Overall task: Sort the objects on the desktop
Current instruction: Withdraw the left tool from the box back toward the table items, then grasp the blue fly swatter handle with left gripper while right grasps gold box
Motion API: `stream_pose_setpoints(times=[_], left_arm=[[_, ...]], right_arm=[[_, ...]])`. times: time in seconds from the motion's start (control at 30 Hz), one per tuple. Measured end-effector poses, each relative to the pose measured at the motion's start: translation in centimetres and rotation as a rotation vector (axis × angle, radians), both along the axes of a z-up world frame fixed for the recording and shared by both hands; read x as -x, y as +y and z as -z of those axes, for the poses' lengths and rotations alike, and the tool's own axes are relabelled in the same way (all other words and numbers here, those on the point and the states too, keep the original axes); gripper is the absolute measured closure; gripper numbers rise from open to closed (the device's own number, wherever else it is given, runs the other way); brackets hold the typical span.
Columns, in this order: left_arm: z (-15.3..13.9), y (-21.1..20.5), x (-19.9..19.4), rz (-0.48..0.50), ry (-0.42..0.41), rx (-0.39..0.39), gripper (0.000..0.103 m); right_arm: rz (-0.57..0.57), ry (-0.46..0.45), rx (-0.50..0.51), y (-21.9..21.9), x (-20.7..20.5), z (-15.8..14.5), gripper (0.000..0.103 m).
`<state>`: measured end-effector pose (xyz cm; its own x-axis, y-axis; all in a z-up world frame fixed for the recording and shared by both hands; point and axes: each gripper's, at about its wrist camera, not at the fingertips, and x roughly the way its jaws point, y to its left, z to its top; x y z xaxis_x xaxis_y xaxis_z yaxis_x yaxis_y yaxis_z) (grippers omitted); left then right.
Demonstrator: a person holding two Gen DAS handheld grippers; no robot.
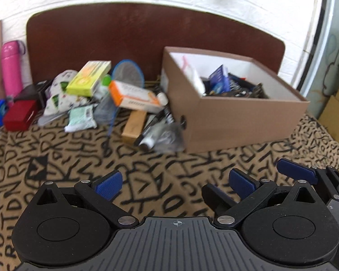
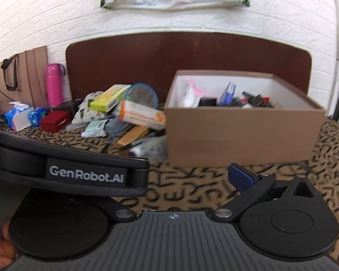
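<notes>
Both tools gape empty — left tool (image 1: 175, 186), right tool (image 2: 180, 180) — facing the box (image 1: 237, 122).

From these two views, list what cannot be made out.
- Right gripper, right wrist view: its left finger is hidden behind the strap of the left gripper; the jaws' state cannot be read.
- Cardboard box, both views: the contents are a blurred dark jumble, and the front wall hides the bottom.
- Pile of clutter: print on the yellow box and orange box is too blurred to read.
</notes>
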<state>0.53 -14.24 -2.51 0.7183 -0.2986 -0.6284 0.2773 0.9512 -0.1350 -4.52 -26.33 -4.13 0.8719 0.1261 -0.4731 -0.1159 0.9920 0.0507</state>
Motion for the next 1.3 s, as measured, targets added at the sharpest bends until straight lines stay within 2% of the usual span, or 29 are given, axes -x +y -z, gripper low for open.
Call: stream_pose_setpoints(times=[0.17, 0.57, 0.8, 0.93, 1.1, 1.3], left_arm=[[0.8, 1.1, 0.1, -0.028, 0.021, -0.02, 0.0], [2.7, 4.0, -0.9, -0.054, 0.071, 0.024, 0.0], [2.6, 6.0, -2.8, -0.079, 0.04, 0.035, 0.0], [3.0, 7.0, -4.3, -0.088, 0.056, 0.044, 0.005], [3.5, 8.1, -6.2, -0.1, 0.08, 0.056, 0.017], [4.4, 8.7, -8.5, -0.103, 0.108, 0.053, 0.03]], right_arm=[[0.016, 0.047, -0.005, 1.7, -0.2, 1.0, 0.0], [-0.032, 0.074, 0.013, 3.6, -1.0, 2.2, 0.0], [-0.041, 0.065, 0.022, 4.5, -2.6, 3.1, 0.001], [-0.059, 0.065, 0.015, 5.1, -3.9, 3.4, 0.006], [-0.071, 0.07, 0.024, 5.9, -5.8, 3.9, 0.019], [-0.096, 0.082, 0.029, 7.0, -7.6, 4.2, 0.03]])
